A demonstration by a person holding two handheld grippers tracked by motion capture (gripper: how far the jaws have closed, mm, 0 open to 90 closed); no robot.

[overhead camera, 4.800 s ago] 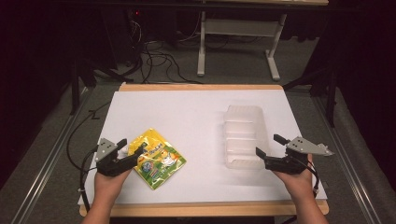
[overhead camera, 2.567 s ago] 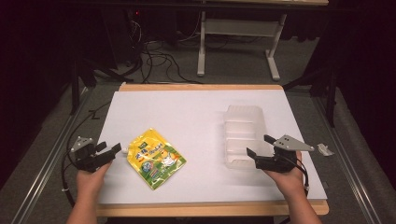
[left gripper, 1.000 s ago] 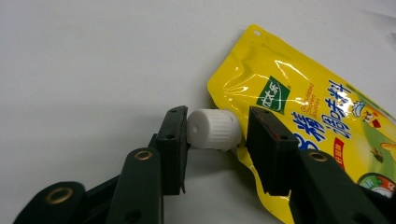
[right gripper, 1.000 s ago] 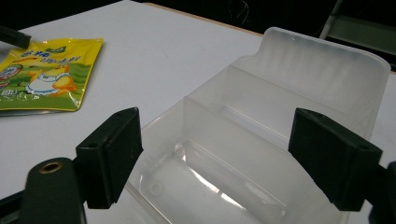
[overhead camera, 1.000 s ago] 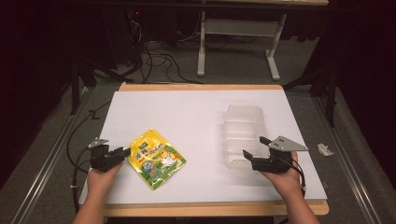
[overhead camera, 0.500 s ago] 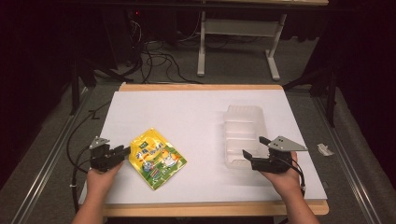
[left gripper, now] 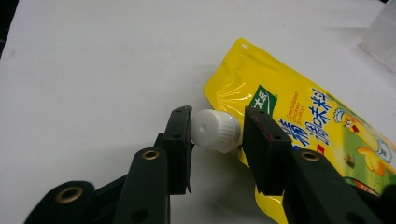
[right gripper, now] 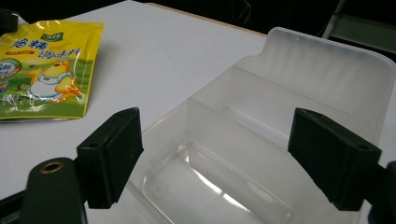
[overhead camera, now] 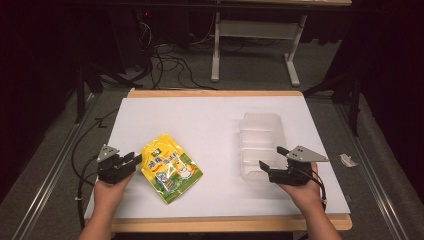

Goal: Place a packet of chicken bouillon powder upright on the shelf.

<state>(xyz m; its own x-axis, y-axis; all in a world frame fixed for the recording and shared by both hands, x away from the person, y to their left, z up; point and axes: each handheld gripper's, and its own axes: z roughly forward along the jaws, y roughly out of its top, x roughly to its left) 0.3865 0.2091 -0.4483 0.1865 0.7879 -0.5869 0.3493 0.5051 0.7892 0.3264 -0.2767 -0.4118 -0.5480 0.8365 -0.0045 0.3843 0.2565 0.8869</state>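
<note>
Since the frame 1 second earlier, the left claw had edged in toward the yellow pouch and its jaws had just been closing on the pouch's white cap. The right claw had kept its place by the clear tray.

In the left gripper view, the white cap sat squarely between the 2 black jaws, with the left pad touching its end and the right pad against its ribbed side next to the pouch's edge. The left claw was narrow and clamped on the cap. The pouch itself spread away beyond and to the right of the jaws, lying on the white desk, with its printed face up and a small hang hole at its far corner.

In the right gripper view, the right claw stood wide, with its 2 pads far apart and nothing pressed between them. The tray lay directly ahead of it and partly between the jaws, with its near wall just in front of the pads and a divider crossing its inside. I could not tell whether either pad touched the tray's wall. The pouch lay well off to the far left of this claw.

In the high view, each hand held its claw near the desk's front edge, well apart from one another.
</note>
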